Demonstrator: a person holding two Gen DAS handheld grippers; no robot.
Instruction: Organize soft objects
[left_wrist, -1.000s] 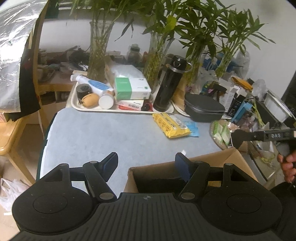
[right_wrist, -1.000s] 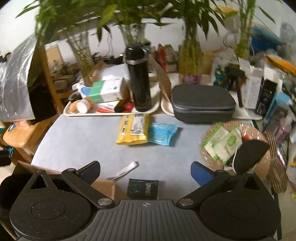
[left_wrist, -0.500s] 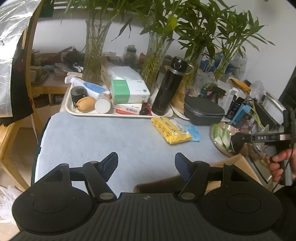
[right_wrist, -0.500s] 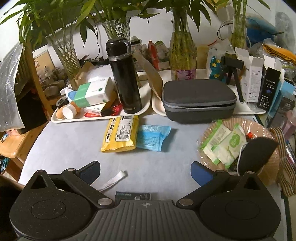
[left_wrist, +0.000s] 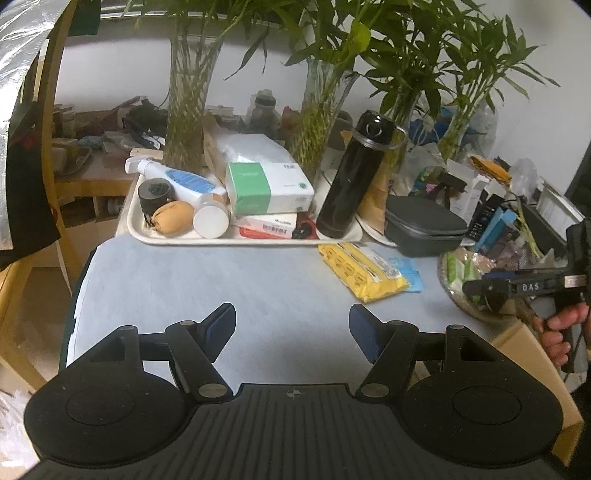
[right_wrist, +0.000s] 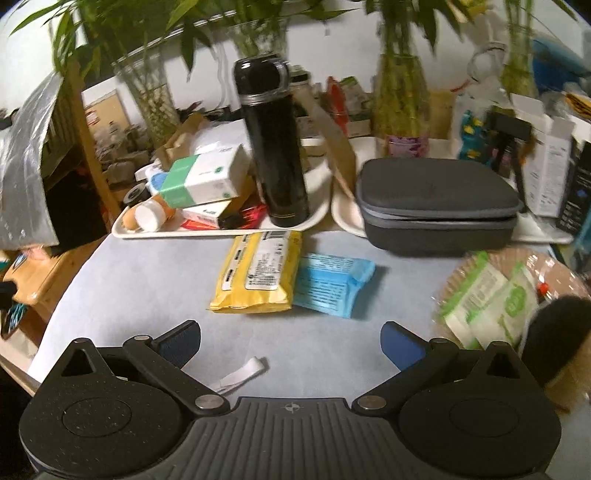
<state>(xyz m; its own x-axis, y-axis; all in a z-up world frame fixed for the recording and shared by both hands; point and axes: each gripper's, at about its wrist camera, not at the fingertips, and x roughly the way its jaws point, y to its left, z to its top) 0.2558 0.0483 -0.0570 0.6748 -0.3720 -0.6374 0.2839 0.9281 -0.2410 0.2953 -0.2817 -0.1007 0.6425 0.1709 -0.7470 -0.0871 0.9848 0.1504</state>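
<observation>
A yellow soft pack (right_wrist: 258, 273) lies flat on the grey table top, and a blue soft pack (right_wrist: 332, 284) touches its right side. Both show in the left wrist view too, the yellow pack (left_wrist: 364, 273) with the blue pack (left_wrist: 408, 273) beyond it. My right gripper (right_wrist: 291, 343) hovers open just short of them, nothing between its fingers. My left gripper (left_wrist: 291, 325) is open and empty over bare table, left of the packs. In that view the right gripper (left_wrist: 476, 290) reaches in from the right edge, held by a hand (left_wrist: 561, 328).
A woven basket (right_wrist: 461, 273) at the right holds green-and-white packs (right_wrist: 487, 302). Behind stand a tray (right_wrist: 221, 232) with a black flask (right_wrist: 273, 147) and a tissue box (right_wrist: 203, 181), and a grey case (right_wrist: 436, 203). A white strip (right_wrist: 240, 374) lies near; a cardboard box (left_wrist: 528, 347) sits at the front right.
Both grippers moved forward and lower toward the packs. The cardboard box slid from under the left gripper to the right edge. The small black packet dropped out of the right view.
</observation>
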